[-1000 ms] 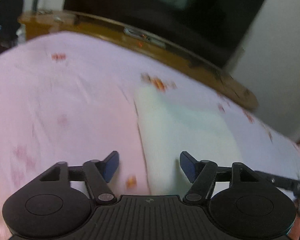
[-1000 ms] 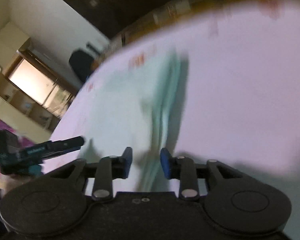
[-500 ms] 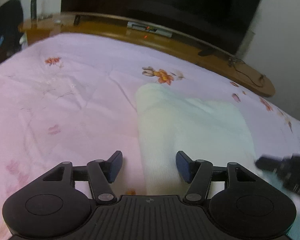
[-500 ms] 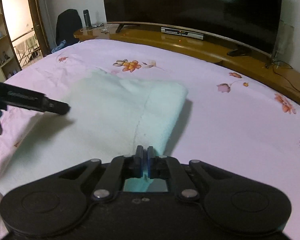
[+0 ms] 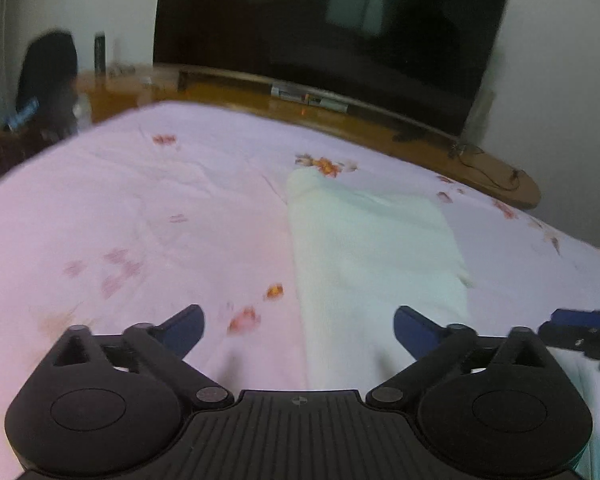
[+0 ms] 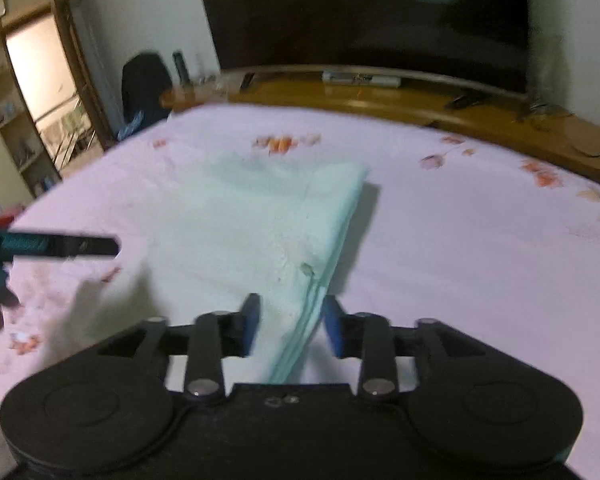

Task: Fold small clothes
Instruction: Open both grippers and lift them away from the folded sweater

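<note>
So the pale mint folded cloth (image 6: 260, 220) is lying flat on the pink floral bedsheet (image 6: 460, 220), straight ahead of both grippers. The right gripper (image 6: 290, 326) has its jaws apart with the stacked right edge of the cloth sitting between the fingers, not pinched. The left gripper (image 5: 298, 326) is spread wide, empty, with the cloth's left edge just ahead and a bit right of centre. My guess is this is a release or regrip between folds. If you're doing the next fold, I'd grab all the layers at the near corners together, lift low and even with both hands, and lay it over so the edges line up, otherwise the stack fans out
</note>
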Tool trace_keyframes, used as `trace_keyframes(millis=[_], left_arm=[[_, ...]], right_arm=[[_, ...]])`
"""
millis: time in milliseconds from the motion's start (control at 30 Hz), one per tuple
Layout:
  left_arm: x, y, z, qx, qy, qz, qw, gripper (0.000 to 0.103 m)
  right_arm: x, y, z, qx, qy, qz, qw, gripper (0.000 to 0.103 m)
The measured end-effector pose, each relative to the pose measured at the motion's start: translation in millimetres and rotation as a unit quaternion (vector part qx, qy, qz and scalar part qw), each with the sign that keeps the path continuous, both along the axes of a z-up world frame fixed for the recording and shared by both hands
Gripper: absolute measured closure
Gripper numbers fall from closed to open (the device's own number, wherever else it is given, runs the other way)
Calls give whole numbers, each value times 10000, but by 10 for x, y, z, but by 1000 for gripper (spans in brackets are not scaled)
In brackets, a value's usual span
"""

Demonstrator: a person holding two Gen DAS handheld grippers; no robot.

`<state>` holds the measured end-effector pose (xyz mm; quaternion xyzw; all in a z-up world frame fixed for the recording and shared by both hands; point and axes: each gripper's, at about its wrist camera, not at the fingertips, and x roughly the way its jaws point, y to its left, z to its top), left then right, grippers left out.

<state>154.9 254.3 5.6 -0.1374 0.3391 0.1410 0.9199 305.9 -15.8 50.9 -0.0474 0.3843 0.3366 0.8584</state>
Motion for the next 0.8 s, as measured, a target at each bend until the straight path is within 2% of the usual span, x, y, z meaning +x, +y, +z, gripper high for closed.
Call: trace_keyframes(millis=[133, 200, 267, 400, 433, 567, 700, 800], left_arm=[[-590, -339, 221, 41, 56, -21, 10000, 0], [-819, -417, 331, -75, 98, -97, 9999, 0], [-1019, -483, 463, -13, 28, -248, 9997, 0], [-1348, -539, 735, 89, -295, -409, 9987, 0], [-1408, -550, 789, 69, -338, -424, 9985, 0], [-1636, -702, 957, 146, -502, -419, 9978, 0], [-1789, -851, 1017, 91, -558, -418, 9975, 0], [-1899, -920, 1056, 59, -618, -450, 9971, 0]], right_arm=[[-695, -331, 307, 78, 106, -16, 9999, 36], [-992, -440, 404, 214, 286, -101, 9993, 34], [-1273, -535, 511, 435, 551, -193, 9973, 34], [-1745, -681, 799, 1368, 1075, 5, 9848, 30], [-1839, -688, 874, 1537, 1058, 7, 9824, 29], [-2107, -731, 1214, 1590, 357, -279, 9862, 27], [-2258, -681, 1385, 793, -607, -776, 9920, 26], [-2354, -655, 1386, 442, -870, -935, 9908, 26]])
